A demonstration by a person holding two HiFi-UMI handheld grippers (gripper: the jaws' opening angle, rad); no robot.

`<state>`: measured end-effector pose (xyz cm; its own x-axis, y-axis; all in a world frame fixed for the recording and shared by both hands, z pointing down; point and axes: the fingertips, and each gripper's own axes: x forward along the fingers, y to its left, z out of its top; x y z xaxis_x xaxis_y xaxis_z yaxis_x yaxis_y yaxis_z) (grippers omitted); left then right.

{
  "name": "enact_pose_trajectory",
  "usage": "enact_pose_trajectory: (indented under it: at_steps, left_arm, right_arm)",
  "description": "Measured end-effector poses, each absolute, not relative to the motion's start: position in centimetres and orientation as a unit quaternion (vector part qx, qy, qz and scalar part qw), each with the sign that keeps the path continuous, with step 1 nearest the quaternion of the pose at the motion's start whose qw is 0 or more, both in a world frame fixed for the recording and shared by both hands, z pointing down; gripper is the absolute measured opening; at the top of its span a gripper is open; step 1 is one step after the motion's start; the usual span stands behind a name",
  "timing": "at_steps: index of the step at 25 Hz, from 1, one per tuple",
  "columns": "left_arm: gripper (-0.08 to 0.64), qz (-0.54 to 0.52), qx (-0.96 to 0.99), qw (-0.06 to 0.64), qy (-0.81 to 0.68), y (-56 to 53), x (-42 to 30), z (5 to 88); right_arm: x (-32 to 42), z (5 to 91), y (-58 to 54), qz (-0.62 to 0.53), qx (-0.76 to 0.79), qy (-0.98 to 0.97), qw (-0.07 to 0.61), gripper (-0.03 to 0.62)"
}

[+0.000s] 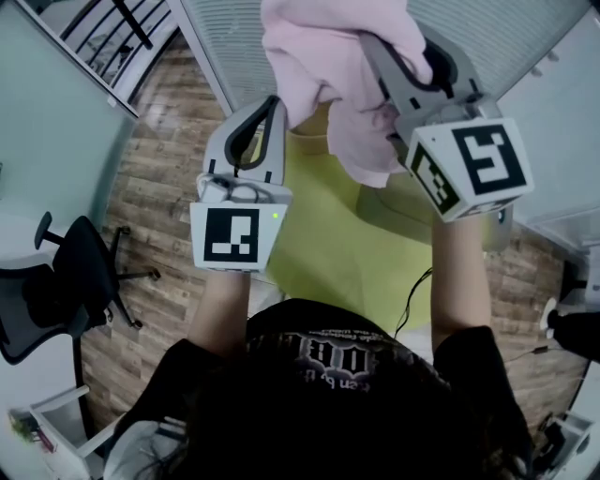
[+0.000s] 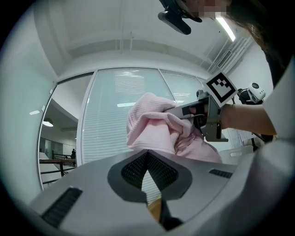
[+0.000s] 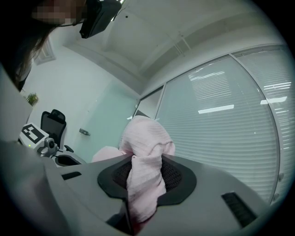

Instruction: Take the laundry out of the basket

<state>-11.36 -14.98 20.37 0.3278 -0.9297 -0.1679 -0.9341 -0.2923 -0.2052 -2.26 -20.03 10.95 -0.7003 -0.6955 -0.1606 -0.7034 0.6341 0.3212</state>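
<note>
A pink cloth (image 1: 328, 56) hangs bunched in the air, high above the floor. My right gripper (image 1: 375, 42) is shut on it, and its fingertips are buried in the folds. In the right gripper view the pink cloth (image 3: 145, 138) runs down between the two pads of my right gripper (image 3: 144, 161). My left gripper (image 1: 274, 101) is raised just left of the cloth, apart from it, with its jaws together on nothing. The left gripper view shows the tips of my left gripper (image 2: 146, 154) meeting, with the cloth (image 2: 152, 120) and the right gripper (image 2: 184, 110) beyond them.
Below my arms lies a yellow-green surface (image 1: 319, 244) on a wooden floor (image 1: 159, 187). A black office chair (image 1: 56, 281) stands at the left. A glass wall with blinds (image 1: 525, 28) runs along the far side, and a railing (image 1: 112, 33) shows at the top left.
</note>
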Motion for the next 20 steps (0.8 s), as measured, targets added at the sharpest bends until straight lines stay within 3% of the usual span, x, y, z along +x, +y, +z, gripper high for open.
enact_pose_trajectory:
  at_steps: [9, 20]
  left_arm:
    - [-0.003, 0.007, -0.792, 0.121, 0.598, -14.6, -14.9, 20.9]
    - [-0.003, -0.003, -0.783, 0.108, 0.613, -14.5, -18.6, 22.6]
  right_arm:
    - [-5.9, 10.4, -19.7, 0.159, -0.364, 0.917, 0.045, 0.115]
    - [-8.7, 16.0, -20.0, 0.116, -0.371, 0.920, 0.037, 0.115]
